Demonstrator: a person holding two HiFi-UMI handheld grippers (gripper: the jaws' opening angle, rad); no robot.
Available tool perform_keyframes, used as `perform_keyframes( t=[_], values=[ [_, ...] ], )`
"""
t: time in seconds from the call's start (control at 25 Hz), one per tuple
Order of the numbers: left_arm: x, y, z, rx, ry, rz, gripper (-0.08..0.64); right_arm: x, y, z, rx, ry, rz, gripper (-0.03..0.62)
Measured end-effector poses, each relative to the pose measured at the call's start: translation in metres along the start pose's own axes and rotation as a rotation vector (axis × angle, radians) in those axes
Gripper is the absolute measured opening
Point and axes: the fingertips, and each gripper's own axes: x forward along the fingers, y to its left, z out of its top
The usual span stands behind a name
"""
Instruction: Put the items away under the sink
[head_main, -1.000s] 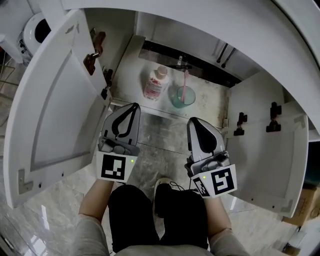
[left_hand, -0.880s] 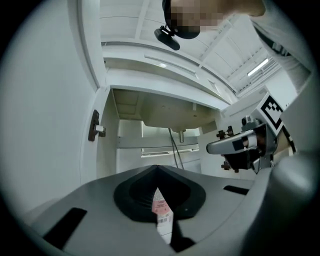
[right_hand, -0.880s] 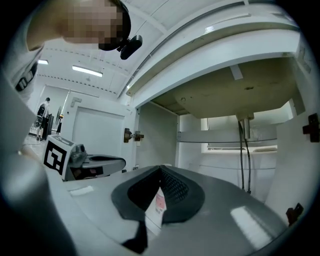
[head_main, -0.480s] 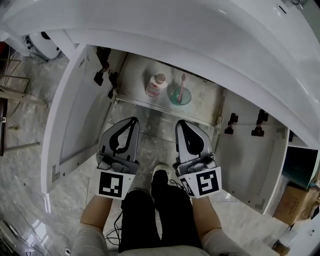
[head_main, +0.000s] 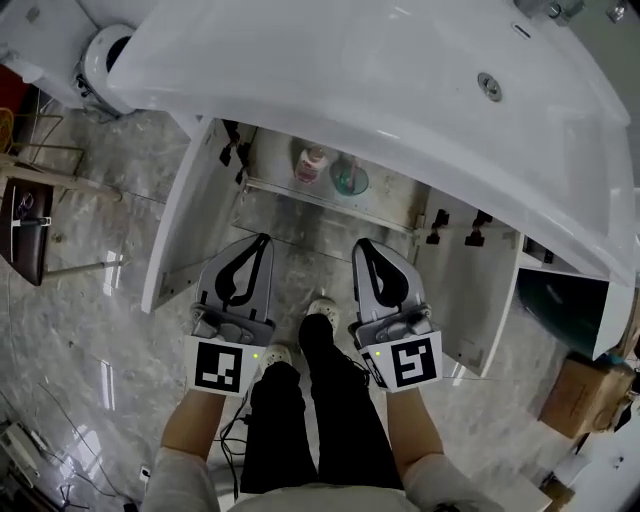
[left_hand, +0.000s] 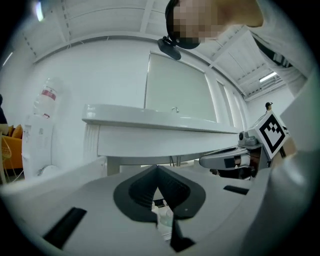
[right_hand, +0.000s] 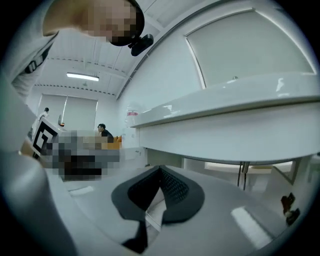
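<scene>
Both grippers are empty, side by side and apart, pointing toward the vanity over the marble floor (head_main: 90, 330), well short of the cabinet. Left gripper (head_main: 262, 240): fingers pressed together tip to tip, nothing between them; its own view shows the dark pads meeting in a point. Right gripper (head_main: 362, 243): same, fingers closed on each other, nothing held. The person's black-trousered legs (head_main: 300, 430) and white shoes (head_main: 321, 318) sit between and below the two. The under-sink cabinet (head_main: 395, 205) is open, with the left door (head_main: 185, 235) and right door (head_main: 490, 310) both swung out. On the cabinet floor, in the left half, a clear bottle (head_main: 311, 163) with pink cap and label is standing. Just beside it on its right is a teal cup (head_main: 350, 182) with a pink toothbrush (head_main: 352, 168) standing in it. Whether bottle and cup touch cannot be told. The white sink basin (head_main: 400, 90) overhangs the cabinet, and its drain (head_main: 489, 86) is visible. A toilet (head_main: 105, 50) is at the far left and a cardboard box (head_main: 585, 395) at the far right.
</scene>
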Motion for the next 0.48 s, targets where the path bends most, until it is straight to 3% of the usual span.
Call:
perform_keyframes(
  t=[0.48],
  values=[
    [-0.05, -0.013, 0.162, -0.03, -0.014, 0.051, 0.006, -0.052, -0.003, 0.156, -0.003, 0.006, -0.066, 0.011]
  ],
)
